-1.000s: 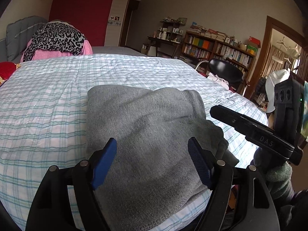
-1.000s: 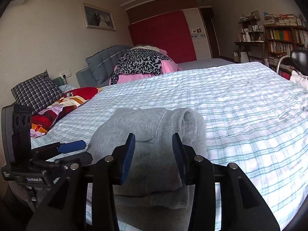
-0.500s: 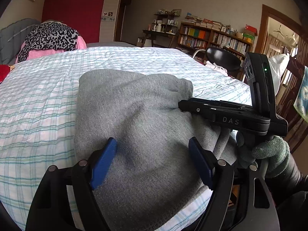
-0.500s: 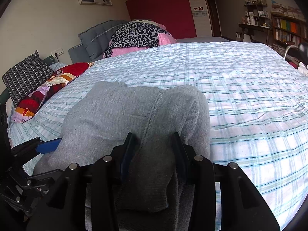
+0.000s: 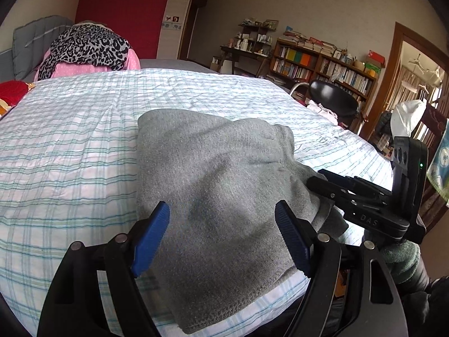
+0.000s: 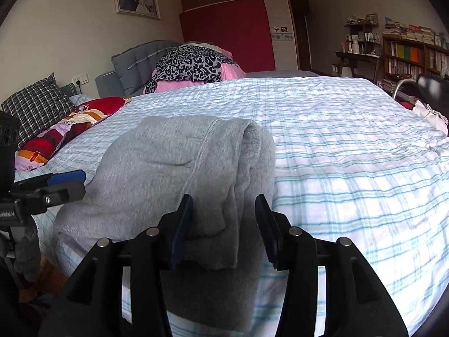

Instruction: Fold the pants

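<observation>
Grey sweatpants (image 5: 219,185) lie folded in a thick bundle on the checked bedspread (image 5: 70,146) near the bed's front edge. My left gripper (image 5: 221,230) is open, its blue pads (image 5: 150,238) spread wide above the near end of the bundle, holding nothing. My right gripper (image 6: 224,221) is open, its pads either side of the folded right edge of the pants (image 6: 174,168). The right gripper also shows in the left wrist view (image 5: 364,202) at the bundle's right side. The left gripper shows in the right wrist view (image 6: 56,185) at the bundle's left.
A pile of leopard-print and pink bedding (image 5: 89,50) lies at the far end of the bed. Checked and red pillows (image 6: 42,112) lie on the left. A black chair (image 5: 334,98) and bookshelves (image 5: 322,64) stand to the right.
Both grippers have drawn back from the bundle after pressing in close half a second ago. The right gripper's jaws have opened wider. The pants lie still.
</observation>
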A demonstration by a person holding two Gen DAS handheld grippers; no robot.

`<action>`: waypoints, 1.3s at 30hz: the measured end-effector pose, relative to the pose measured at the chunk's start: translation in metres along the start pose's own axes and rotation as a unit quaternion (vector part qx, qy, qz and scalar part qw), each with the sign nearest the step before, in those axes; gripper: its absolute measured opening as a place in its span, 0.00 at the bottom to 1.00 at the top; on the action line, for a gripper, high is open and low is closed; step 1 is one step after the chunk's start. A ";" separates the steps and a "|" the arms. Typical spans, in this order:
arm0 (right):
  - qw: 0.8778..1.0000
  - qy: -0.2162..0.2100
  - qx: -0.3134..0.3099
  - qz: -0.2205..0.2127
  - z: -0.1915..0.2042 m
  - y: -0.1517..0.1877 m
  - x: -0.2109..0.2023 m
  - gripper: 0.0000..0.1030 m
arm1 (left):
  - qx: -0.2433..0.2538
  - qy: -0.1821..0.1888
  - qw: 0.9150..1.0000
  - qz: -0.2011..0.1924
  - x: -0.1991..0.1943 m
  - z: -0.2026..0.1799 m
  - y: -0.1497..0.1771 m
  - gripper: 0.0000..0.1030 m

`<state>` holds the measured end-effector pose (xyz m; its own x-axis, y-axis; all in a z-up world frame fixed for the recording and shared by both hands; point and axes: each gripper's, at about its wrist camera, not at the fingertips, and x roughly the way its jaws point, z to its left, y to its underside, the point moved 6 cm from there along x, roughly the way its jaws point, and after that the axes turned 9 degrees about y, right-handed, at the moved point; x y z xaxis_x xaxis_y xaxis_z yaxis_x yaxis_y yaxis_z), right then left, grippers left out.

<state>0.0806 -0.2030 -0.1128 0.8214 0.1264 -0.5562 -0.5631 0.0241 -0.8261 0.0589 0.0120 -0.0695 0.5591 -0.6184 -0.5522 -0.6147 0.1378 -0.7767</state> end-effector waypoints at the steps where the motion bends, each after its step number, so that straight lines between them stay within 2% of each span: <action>1: 1.000 0.004 -0.003 0.004 -0.001 0.006 -0.001 0.47 | -0.001 0.000 1.000 0.006 0.001 -0.001 0.004 0.75; 4: 1.000 0.020 -0.008 -0.001 -0.001 0.017 -0.003 0.49 | 0.012 -0.009 1.000 0.023 0.009 -0.004 0.017 0.75; 8: 1.000 0.030 -0.005 -0.009 -0.001 0.025 -0.003 0.50 | 0.048 -0.034 0.998 0.017 0.016 -0.009 0.028 0.76; 17: 1.000 0.022 0.015 -0.014 -0.004 0.020 -0.019 0.53 | 0.010 -0.021 1.000 0.004 0.002 -0.007 0.018 0.77; 23: 0.999 0.010 0.019 -0.045 0.003 0.011 -0.045 0.71 | 0.021 -0.055 0.998 -0.027 -0.017 -0.015 0.009 0.79; 26: 0.998 0.007 0.013 -0.059 0.008 0.006 -0.056 0.78 | 0.018 -0.063 0.997 -0.046 -0.027 -0.019 0.002 0.88; 29: 0.997 0.001 0.014 -0.073 0.013 0.000 -0.064 0.86 | 0.012 -0.072 0.996 -0.056 -0.033 -0.022 -0.001 0.88; 31: 0.997 -0.003 0.014 -0.080 0.016 -0.003 -0.068 0.97 | 0.010 -0.083 0.995 -0.061 -0.036 -0.022 -0.003 0.90; 35: 0.997 -0.004 0.009 -0.079 0.022 -0.003 -0.070 0.97 | 0.012 -0.119 0.991 -0.063 -0.037 -0.019 0.000 0.91; 39: 0.998 -0.004 0.009 -0.067 0.025 0.000 -0.066 0.97 | 0.005 -0.136 0.989 -0.049 -0.032 -0.012 0.004 0.91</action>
<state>0.0239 -0.1866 -0.0734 0.8885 0.1288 -0.4404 -0.4502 0.0593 -0.8910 0.0318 0.0227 -0.0516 0.7455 -0.3981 -0.5346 -0.5455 0.0965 -0.8325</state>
